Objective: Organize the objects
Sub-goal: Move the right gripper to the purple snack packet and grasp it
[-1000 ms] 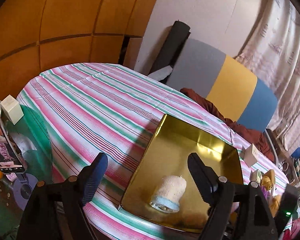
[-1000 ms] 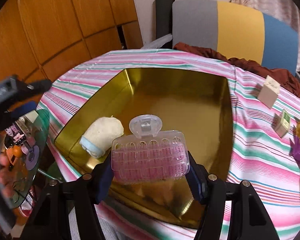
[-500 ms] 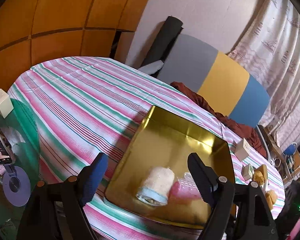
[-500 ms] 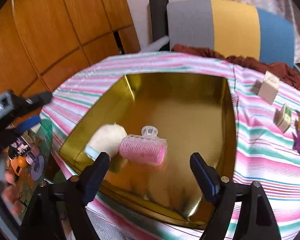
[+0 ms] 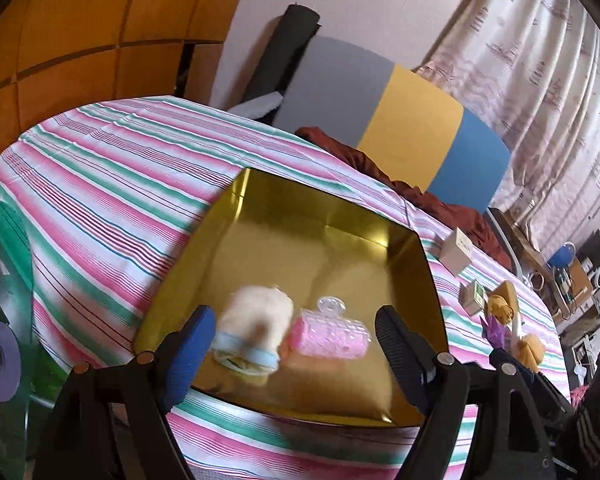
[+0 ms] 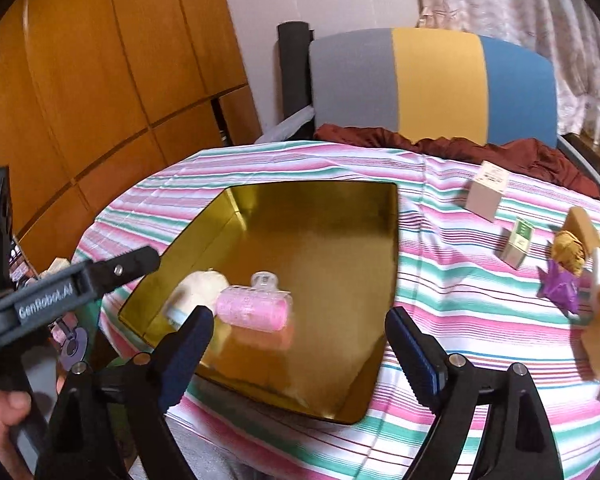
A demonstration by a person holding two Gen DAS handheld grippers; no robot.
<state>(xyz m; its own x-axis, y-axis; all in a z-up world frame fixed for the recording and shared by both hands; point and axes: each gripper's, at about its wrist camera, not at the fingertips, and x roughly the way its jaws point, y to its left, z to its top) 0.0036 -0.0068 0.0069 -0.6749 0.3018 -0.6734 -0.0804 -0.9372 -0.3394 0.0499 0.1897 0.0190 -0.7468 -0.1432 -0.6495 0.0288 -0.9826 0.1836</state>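
Two items already in shiny gold square tray [image 6: 320, 232]: pink plastic hair roller w/ clear clip [image 6: 254, 308], touching rolled cream cloth w/ blue edge [image 6: 198, 288], both near tray's near-left corner. Right gripper [image 6: 300, 344] opening wide, nothing between jaws. Left gripper [image 5: 296, 344] wide apart too, empty. Several bits left on striped cloth: beige box [image 6: 486, 194], green-white carton [image 6: 518, 242], purple foil scrap [image 6: 558, 286]. Risks: roller round, could roll if tray bumped; small scrap prob. slips a wide pinch; carton could tip over.

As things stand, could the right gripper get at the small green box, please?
Probably yes: the right gripper holds nothing as it opens, and the green box lies uncovered on the cloth, with only bare cloth in between.
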